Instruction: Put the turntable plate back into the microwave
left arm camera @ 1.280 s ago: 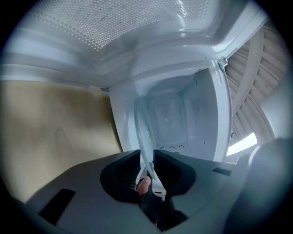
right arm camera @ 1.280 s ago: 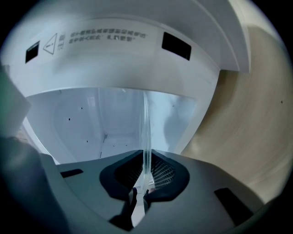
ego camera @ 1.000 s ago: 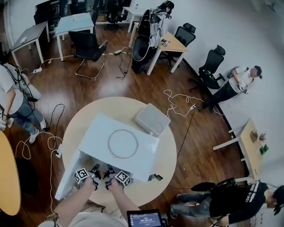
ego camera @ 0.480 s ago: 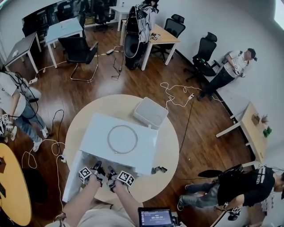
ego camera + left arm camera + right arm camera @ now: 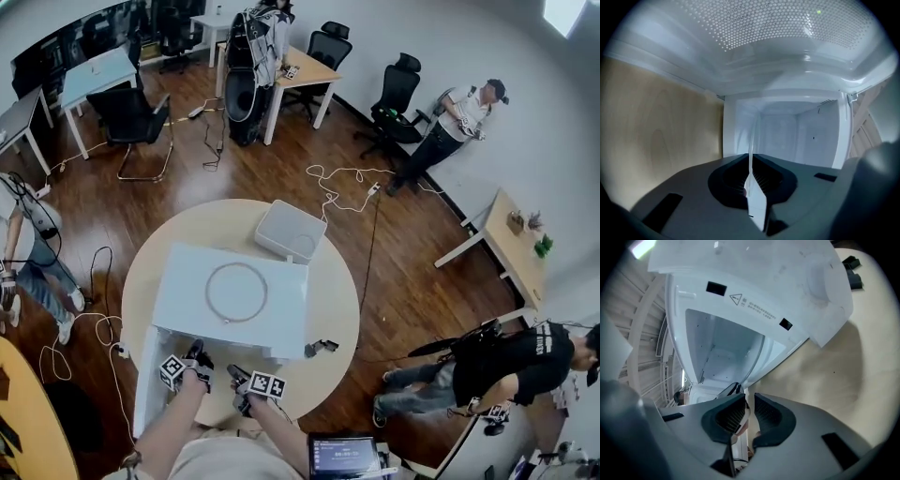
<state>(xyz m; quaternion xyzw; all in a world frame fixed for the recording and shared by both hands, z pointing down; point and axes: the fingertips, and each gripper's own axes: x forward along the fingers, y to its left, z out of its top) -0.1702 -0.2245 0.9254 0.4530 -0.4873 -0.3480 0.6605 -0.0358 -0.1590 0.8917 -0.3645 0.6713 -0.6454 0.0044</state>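
The left tongs (image 5: pixel 750 161) are pressed together, with nothing I can make out between them. The right tongs (image 5: pixel 747 405) stand a narrow slit apart, having just been opening, and are also empty. Both face the open cavity of the microwave (image 5: pixel 281 314). The turntable plate (image 5: pixel 207 292), seemingly the clear, round disc, lies above and beyond them on its top, about equally near both.
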